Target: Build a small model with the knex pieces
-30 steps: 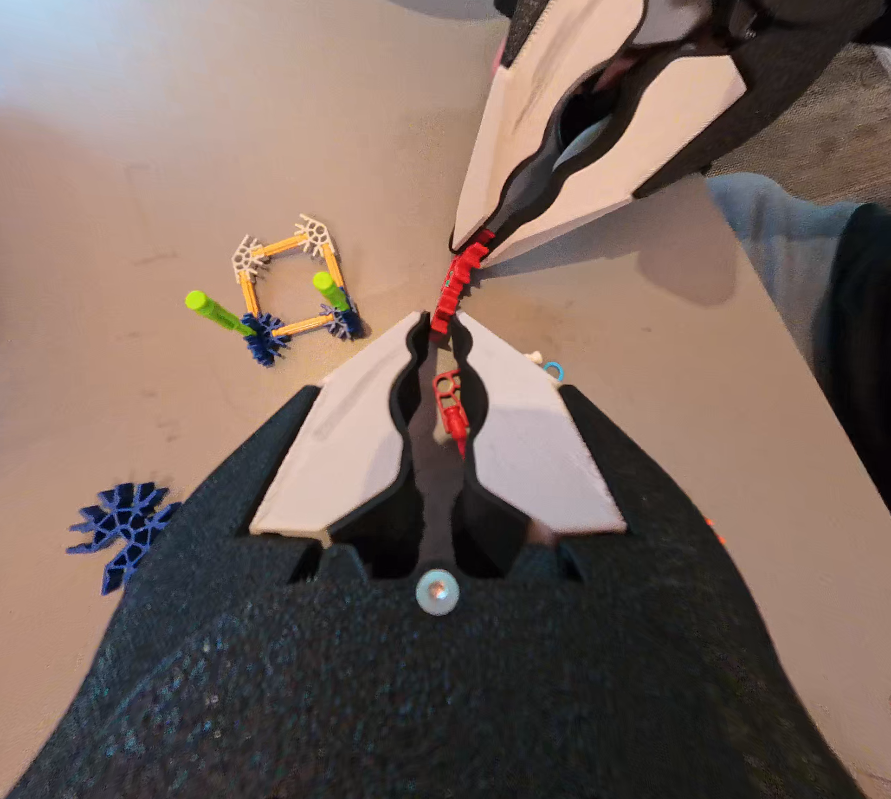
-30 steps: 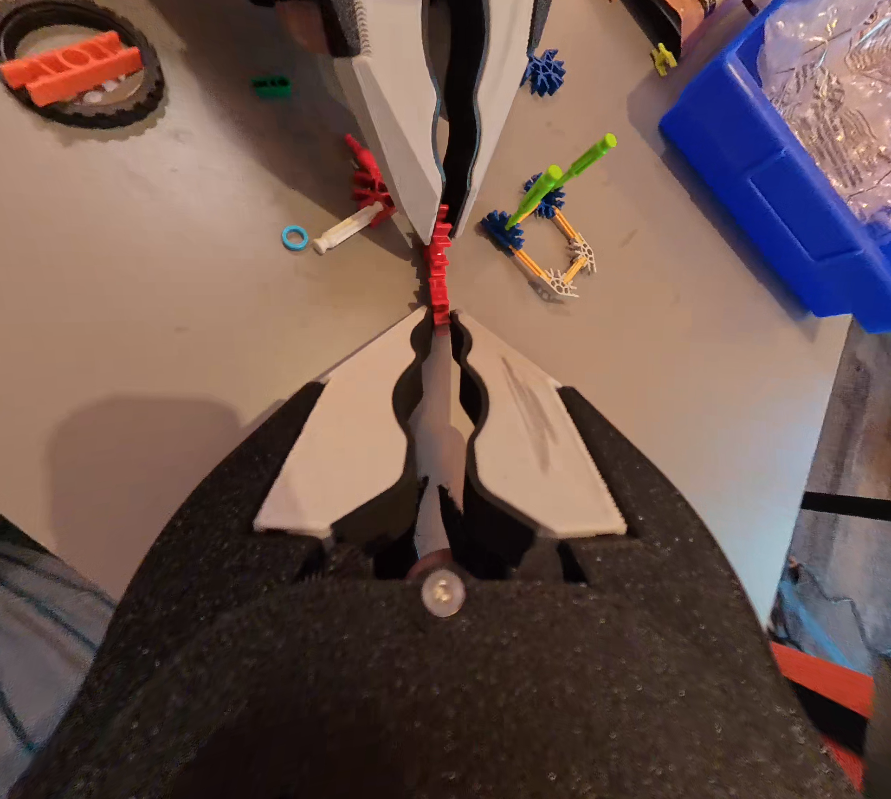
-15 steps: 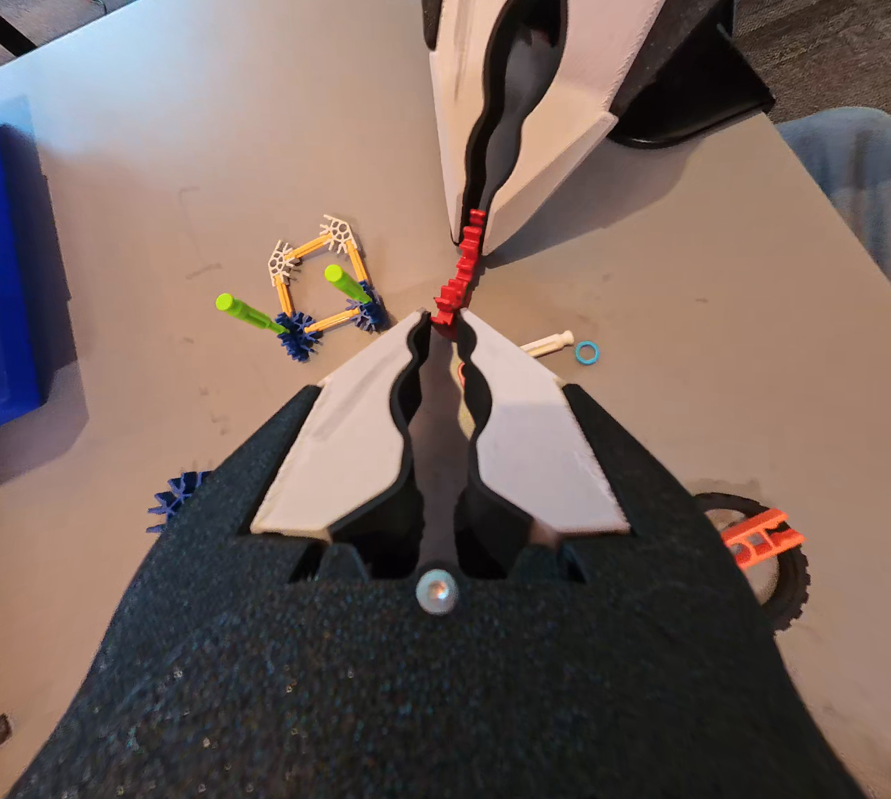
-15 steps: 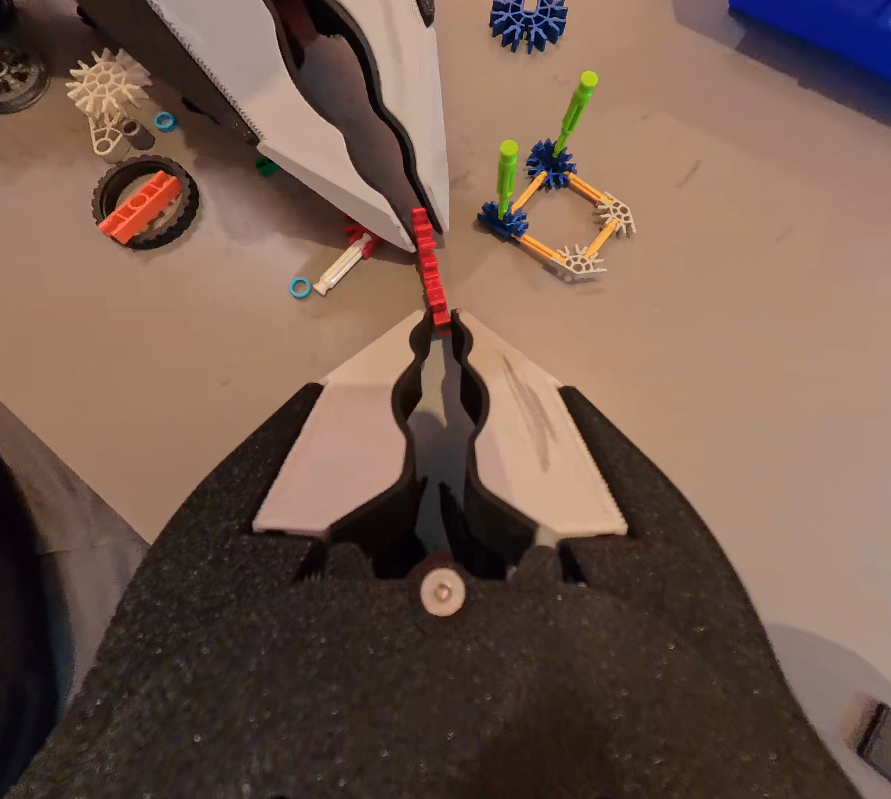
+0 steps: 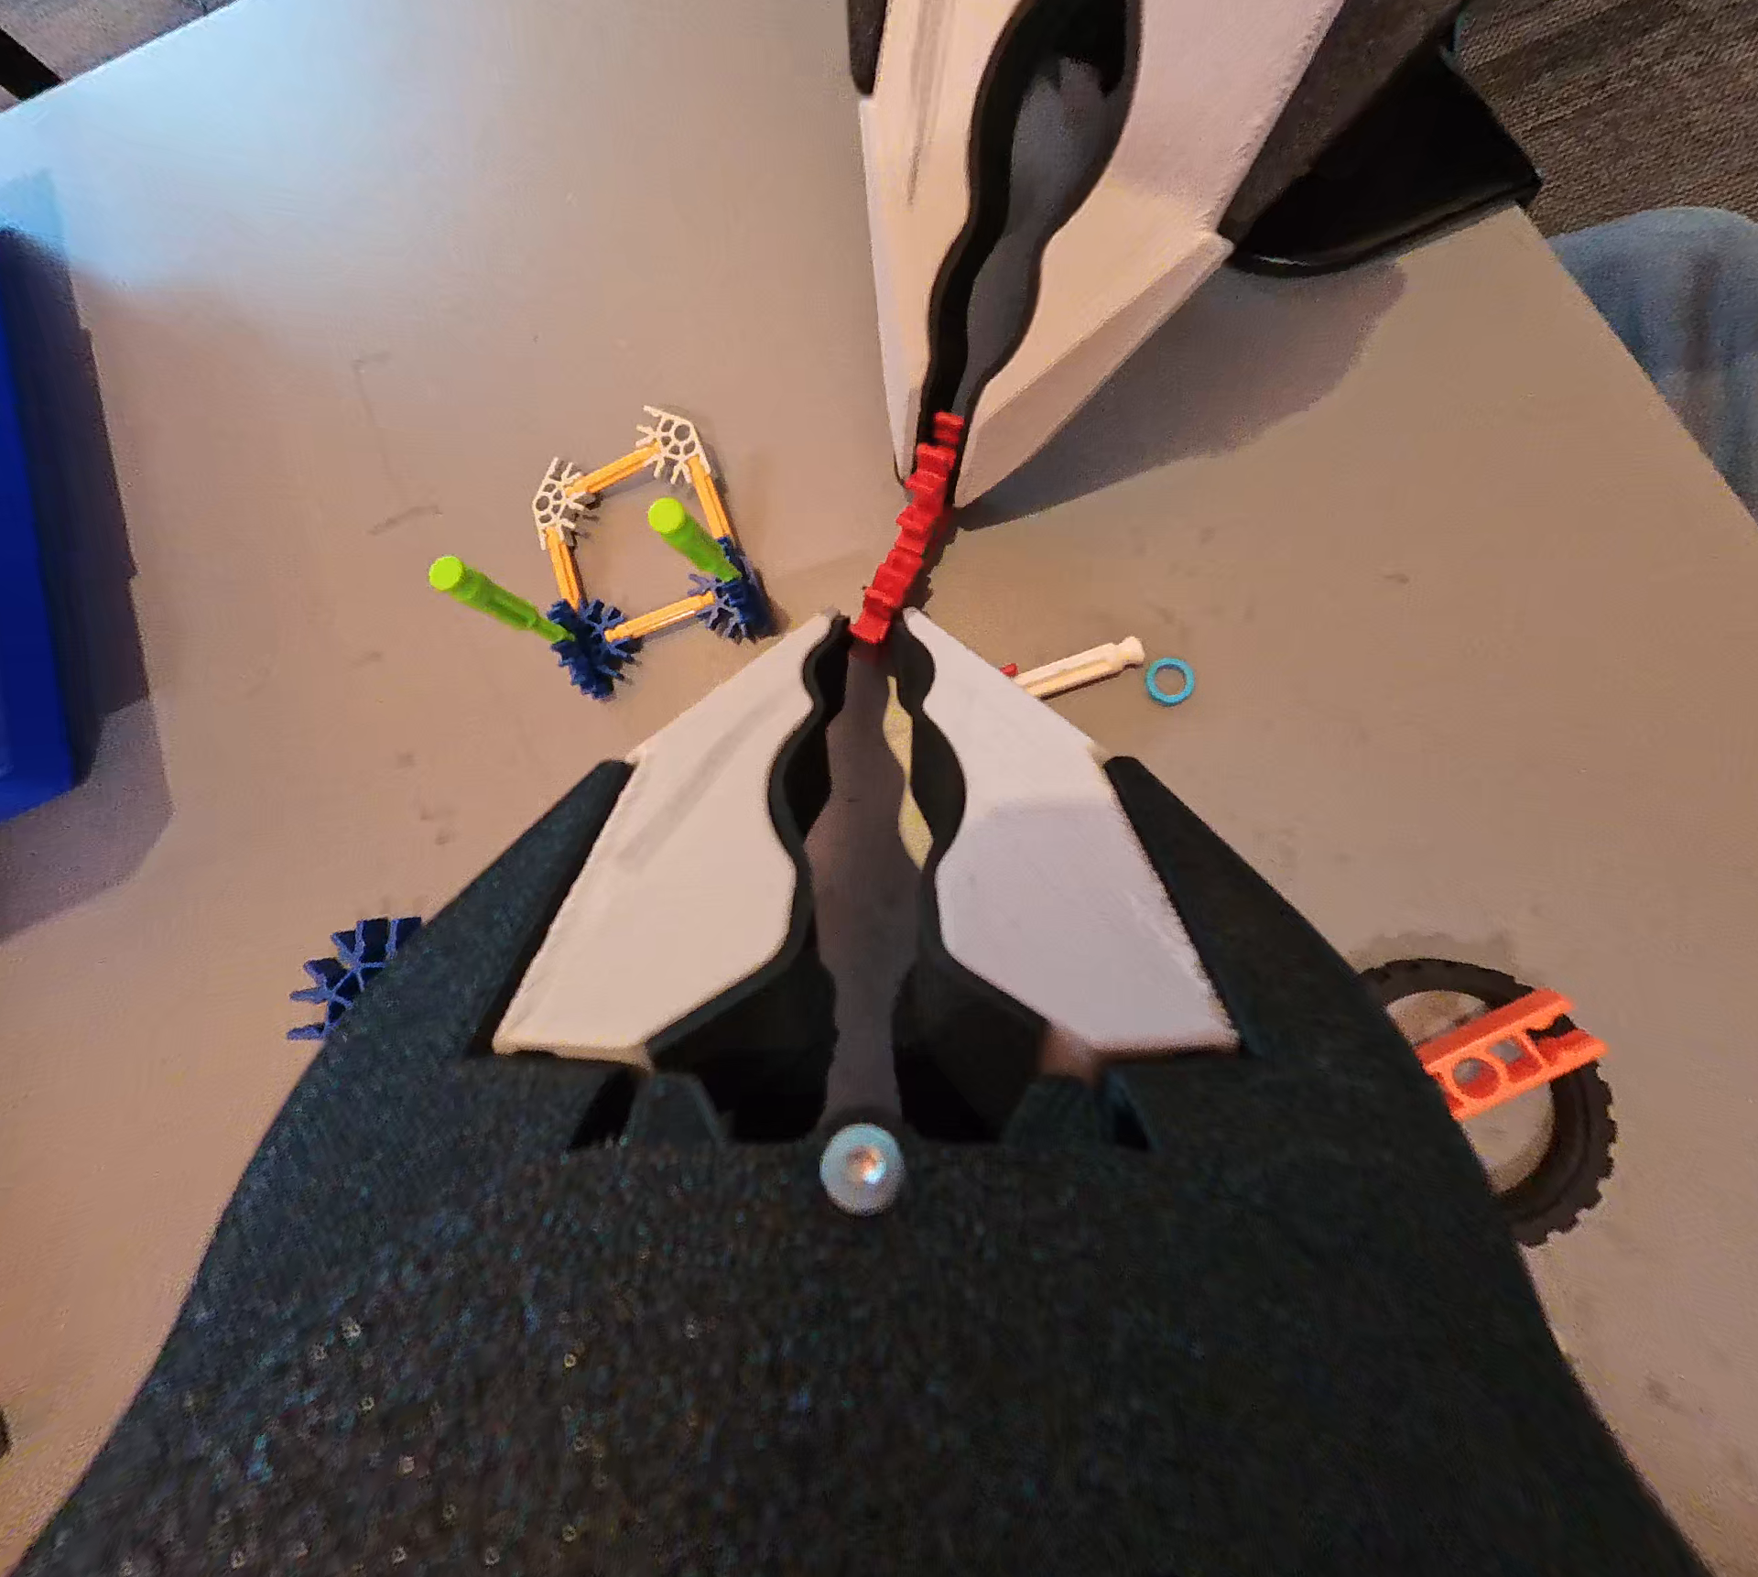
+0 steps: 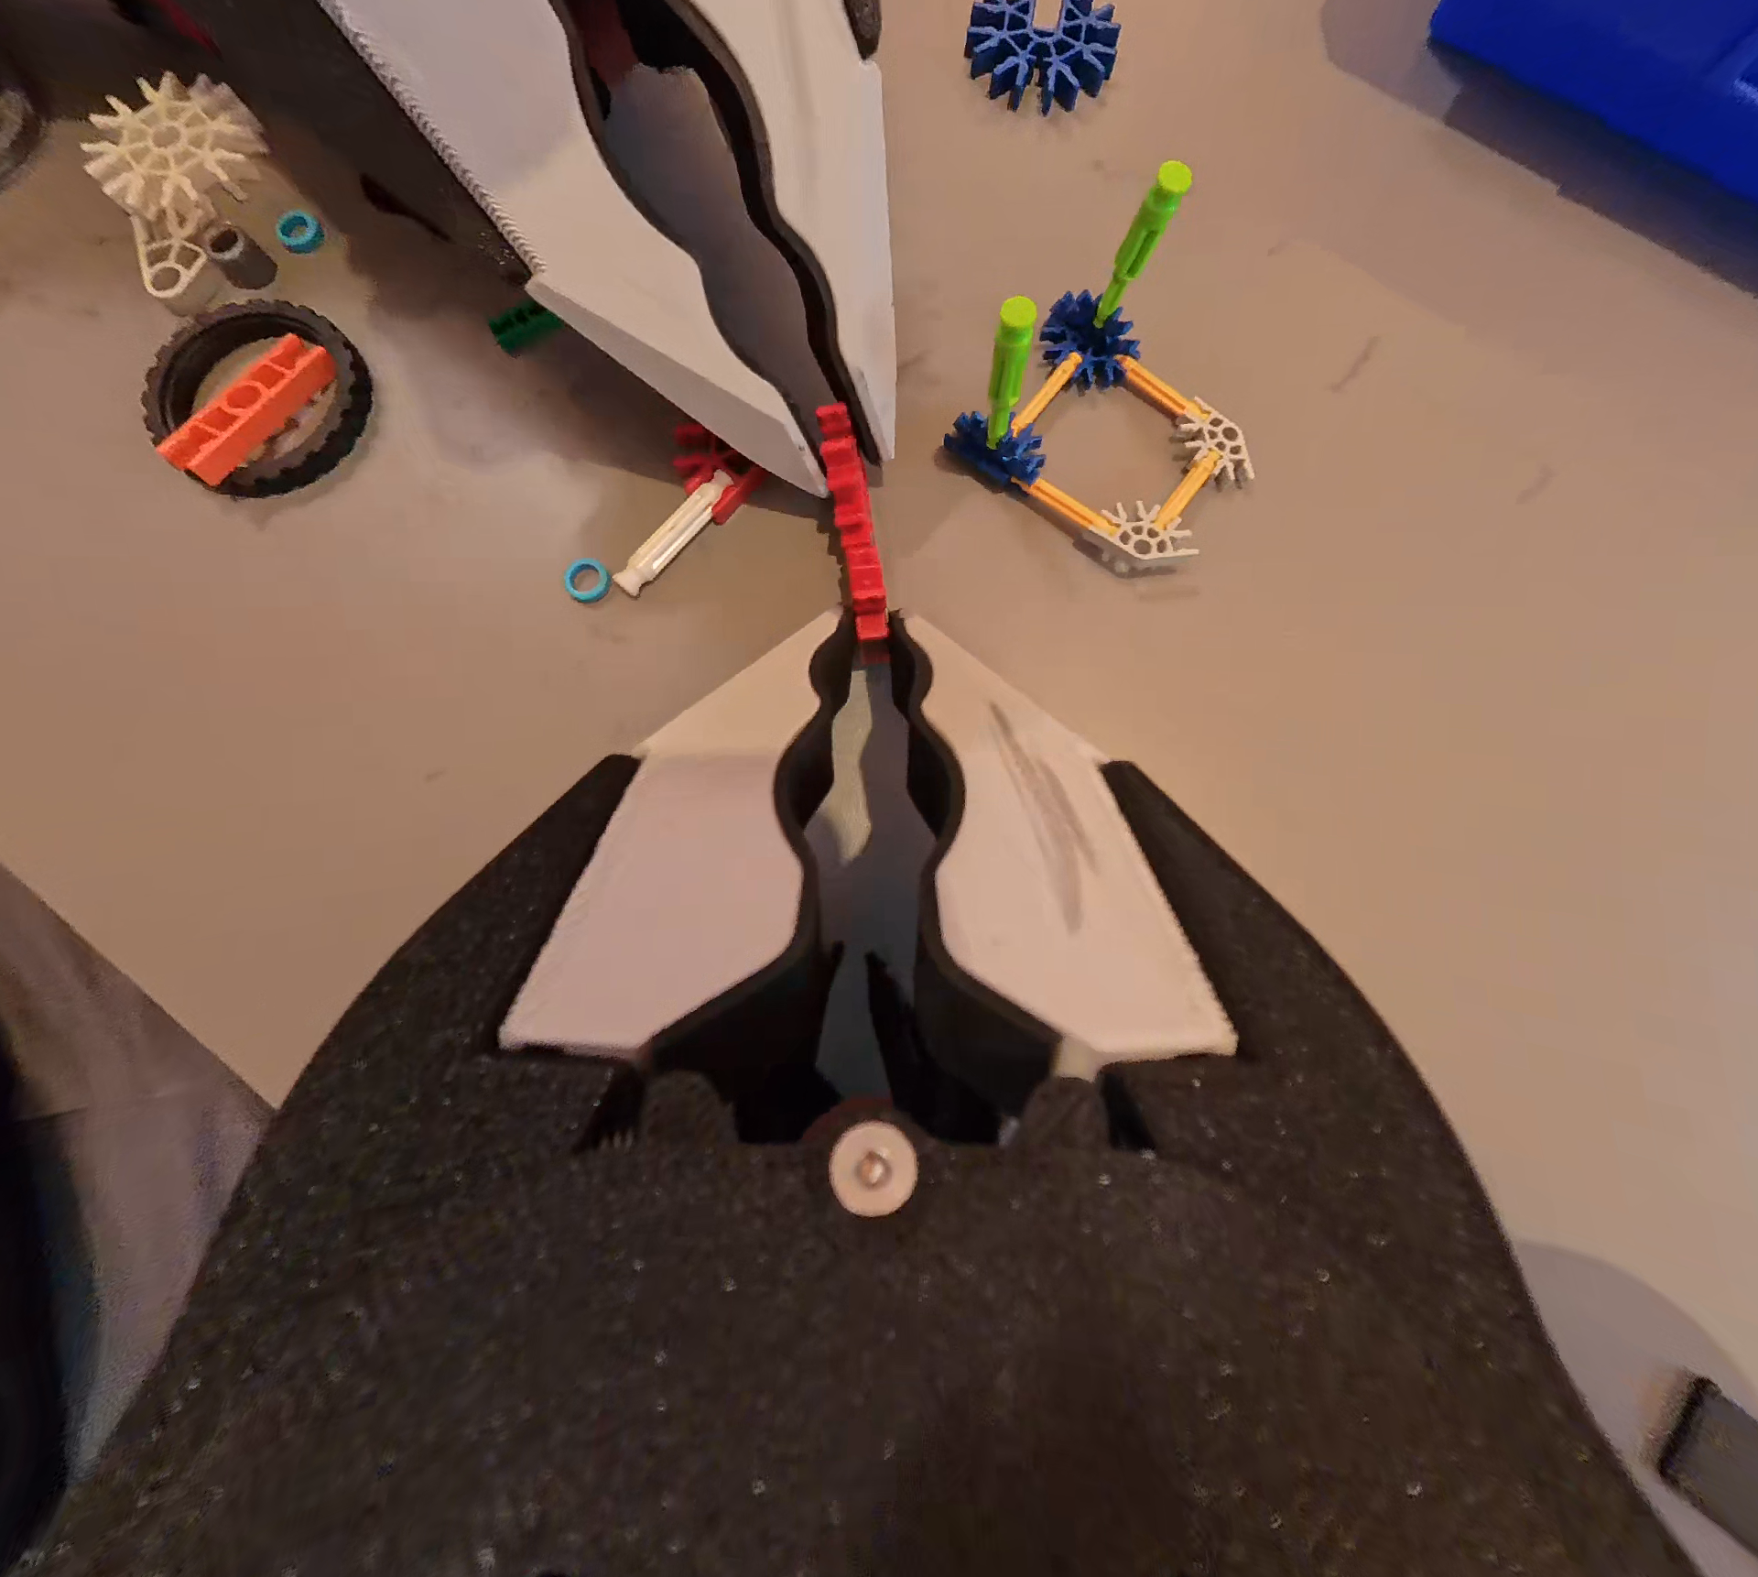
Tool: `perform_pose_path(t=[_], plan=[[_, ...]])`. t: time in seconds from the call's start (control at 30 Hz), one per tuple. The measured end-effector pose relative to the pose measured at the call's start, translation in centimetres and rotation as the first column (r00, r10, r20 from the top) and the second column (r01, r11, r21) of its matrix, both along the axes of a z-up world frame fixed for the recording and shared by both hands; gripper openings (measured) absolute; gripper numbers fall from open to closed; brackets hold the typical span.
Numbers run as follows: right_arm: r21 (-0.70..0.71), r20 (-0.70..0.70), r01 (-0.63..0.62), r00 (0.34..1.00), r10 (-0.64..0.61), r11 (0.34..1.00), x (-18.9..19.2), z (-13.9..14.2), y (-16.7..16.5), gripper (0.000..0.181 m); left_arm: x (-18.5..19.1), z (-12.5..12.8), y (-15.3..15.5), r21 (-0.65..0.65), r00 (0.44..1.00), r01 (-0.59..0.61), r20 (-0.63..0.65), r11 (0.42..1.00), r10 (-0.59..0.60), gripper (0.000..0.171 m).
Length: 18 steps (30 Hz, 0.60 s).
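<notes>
Both grippers pinch one red toothed piece (image 5: 902, 534) above the counter (image 5: 1332, 599) — left gripper (image 5: 870, 635) clamped on its near end, right gripper (image 6: 870, 635) on the opposite end — its long axis spanning fingertip to fingertip, beside the blue-and-yellow rod frame (image 6: 1103, 428).

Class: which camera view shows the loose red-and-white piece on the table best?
The right wrist view: the red-and-white piece lies whole beside the blue ring. In the left wrist view only its white end shows; the left gripper hides the red end.
</notes>
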State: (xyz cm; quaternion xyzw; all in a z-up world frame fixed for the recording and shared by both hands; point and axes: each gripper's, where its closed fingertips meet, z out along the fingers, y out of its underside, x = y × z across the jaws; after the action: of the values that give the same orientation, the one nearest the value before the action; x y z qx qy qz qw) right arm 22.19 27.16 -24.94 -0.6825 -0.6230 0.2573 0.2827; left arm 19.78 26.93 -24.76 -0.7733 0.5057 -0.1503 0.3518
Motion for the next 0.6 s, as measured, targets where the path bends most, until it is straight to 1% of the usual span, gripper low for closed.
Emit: perform_pose_path(t=[0.1,0.13,0.2,0.33,0.43,0.6], plan=[[0.025,0.008,-0.006,1.0,0.006,1.0,0.0,0.0,0.0,0.007,0.0,-0.1,0.1,-0.009,1.0,-0.007,0.004,1.0,0.007,0.006],[0.021,0.006,-0.001,1.0,0.001,1.0,0.1,0.0,0.1,0.011,-0.2,-0.1,0.1,-0.012,1.0,-0.013,0.003,1.0,0.013,0.007],[0.009,-0.009,0.007,1.0,-0.007,1.0,0.1,0.3,0.2,0.015,-0.4,-0.1,0.3,-0.008,1.0,-0.021,-0.002,1.0,0.021,0.01],[0.0,-0.013,0.003,1.0,-0.003,1.0,0.3,0.6,0.2,0.018,-0.4,0.5,0.2,-0.011,1.0,-0.017,0.025,1.0,0.017,0.014],[0.01,-0.025,0.021,0.999,-0.021,1.0,0.5,1.3,0.6,0.02,-0.8,0.7,0.2,-0.015,0.999,-0.025,0.021,1.0,0.025,0.021],[0.004,-0.093,0.064,0.994,-0.064,0.998,0.2,3.3,1.5,0.02,-1.5,3.0,0.8,0.005,0.995,-0.061,0.079,0.998,0.06,0.022]])
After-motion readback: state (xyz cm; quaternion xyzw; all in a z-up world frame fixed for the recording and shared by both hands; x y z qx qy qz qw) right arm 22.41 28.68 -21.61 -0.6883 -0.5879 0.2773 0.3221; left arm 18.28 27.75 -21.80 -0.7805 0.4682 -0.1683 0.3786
